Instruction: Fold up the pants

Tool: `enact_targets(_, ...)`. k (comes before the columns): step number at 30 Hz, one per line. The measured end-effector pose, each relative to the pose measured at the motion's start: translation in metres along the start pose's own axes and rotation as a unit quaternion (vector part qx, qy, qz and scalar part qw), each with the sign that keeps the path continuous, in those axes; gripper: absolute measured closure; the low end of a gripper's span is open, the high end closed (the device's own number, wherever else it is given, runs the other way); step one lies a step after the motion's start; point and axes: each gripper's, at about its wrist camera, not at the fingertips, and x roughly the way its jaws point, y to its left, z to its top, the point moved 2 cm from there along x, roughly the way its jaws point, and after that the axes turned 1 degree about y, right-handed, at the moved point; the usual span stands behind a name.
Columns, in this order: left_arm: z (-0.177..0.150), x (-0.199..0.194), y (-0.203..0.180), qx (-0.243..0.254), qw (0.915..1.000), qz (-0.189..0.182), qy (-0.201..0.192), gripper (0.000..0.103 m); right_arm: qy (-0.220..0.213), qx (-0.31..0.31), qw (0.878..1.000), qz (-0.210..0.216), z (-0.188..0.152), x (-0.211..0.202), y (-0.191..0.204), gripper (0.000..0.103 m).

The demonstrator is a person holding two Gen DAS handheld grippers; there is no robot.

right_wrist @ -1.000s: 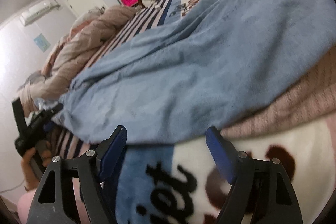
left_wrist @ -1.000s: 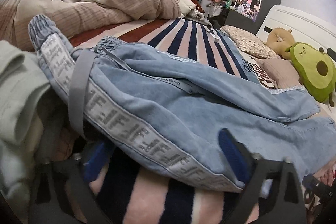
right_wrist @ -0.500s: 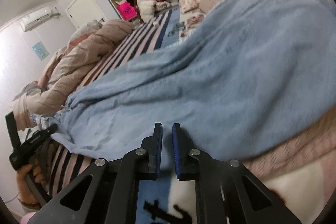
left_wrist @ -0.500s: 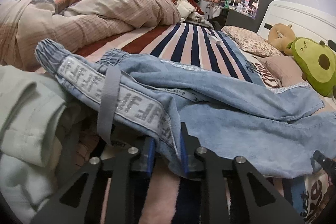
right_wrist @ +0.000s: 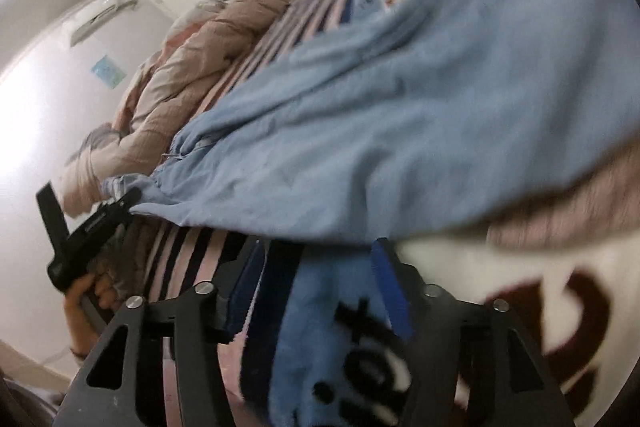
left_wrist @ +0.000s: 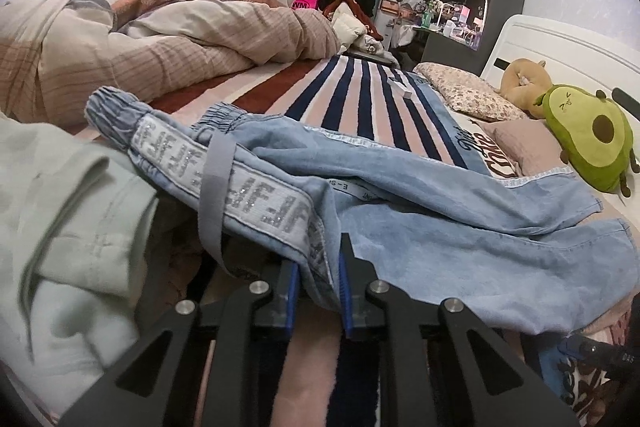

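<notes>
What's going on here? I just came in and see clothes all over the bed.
A person is folding light blue denim pants on a bed with a striped pink and navy blanket, using tongs in each hand. The left tongs are clamped on the pants' edge by the white lettered side band. The right tongs are open near the other end of the pants, gripping nothing; that view is blurred. No fold is made yet.

Both cameras sit low and close, looking along the bed. Each sees the light blue denim pants (left_wrist: 460, 227) (right_wrist: 400, 115) and striped fuzzy blanket (left_wrist: 360, 95) (right_wrist: 188, 259).
</notes>
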Motion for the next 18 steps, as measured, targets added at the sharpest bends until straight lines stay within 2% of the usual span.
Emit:
enact_targets(8,0.001,-0.001,0.002,0.0,1.0,0.0,-0.002,0.089,-0.059,0.078,0.994,0.048,0.019,0.011,-0.017,0.046)
enact_targets(10,0.002,0.0,0.001,0.002,1.0,0.001,-0.002,0.09,-0.067,0.08,0.994,0.043,0.024,0.012,-0.017,0.058)
enact_targets(11,0.002,0.001,0.001,0.002,1.0,-0.001,-0.002,0.09,-0.066,0.075,0.994,0.035,0.025,0.013,-0.015,0.082)
enact_targets(12,0.002,0.001,0.001,0.003,1.0,-0.003,-0.001,0.09,-0.066,0.071,0.995,0.024,0.026,0.014,-0.015,0.096)
enact_targets(18,0.007,0.004,-0.002,0.005,1.0,-0.004,-0.005,0.09,-0.086,0.027,0.996,0.012,0.036,0.004,0.003,0.098)
